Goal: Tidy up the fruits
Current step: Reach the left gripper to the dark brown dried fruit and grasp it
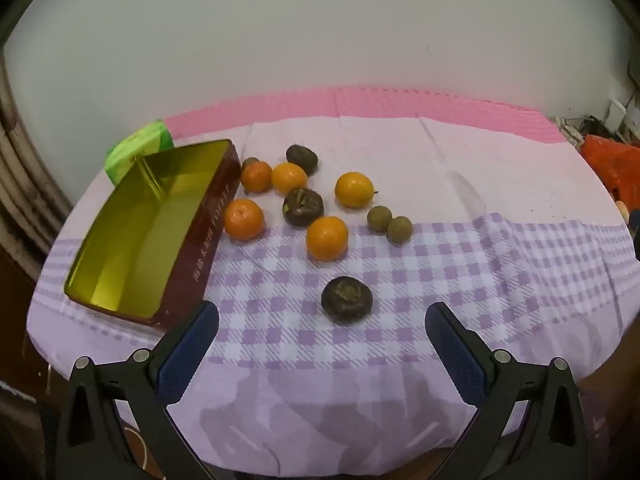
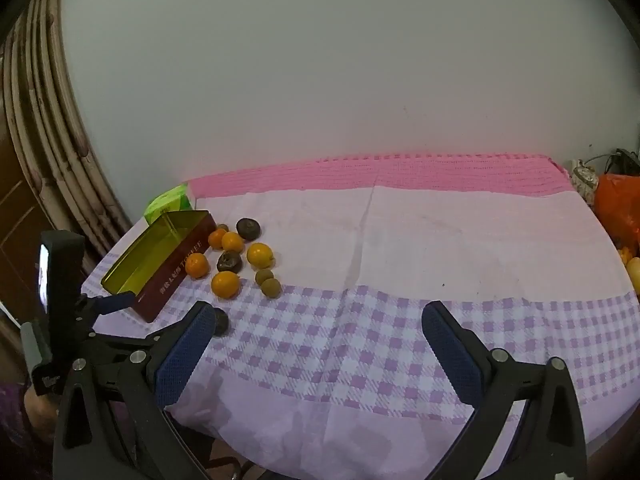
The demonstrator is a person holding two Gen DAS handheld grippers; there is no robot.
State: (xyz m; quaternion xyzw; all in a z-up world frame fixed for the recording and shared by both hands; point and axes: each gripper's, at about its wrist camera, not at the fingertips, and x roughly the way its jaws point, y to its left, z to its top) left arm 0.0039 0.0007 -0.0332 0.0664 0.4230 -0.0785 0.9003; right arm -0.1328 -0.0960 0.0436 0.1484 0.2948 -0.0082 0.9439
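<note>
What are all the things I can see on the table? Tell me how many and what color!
Oranges: five, orange, on the cloth right of the tin.
Dark fruits: three, dark brown, two among the oranges, one nearer.
Small round fruits: three, greenish brown, two right of the oranges, one by the tin's far end.
Tin: one, gold inside, dark red outside, left, no fruit inside.
Green box: one, behind the tin.
Tablecloth: one, pink and purple checked.
Orange bag: one, far right.
Left gripper: open, holding nothing.
Right gripper: open, holding nothing.

I'm reading gold lettering along the maroon side of the tin (image 2: 172,276): a few Chinese characters I can't make out, then what looks like "TOFFEE". The green box (image 1: 138,148) behind it carries print too blurred to read.
</note>
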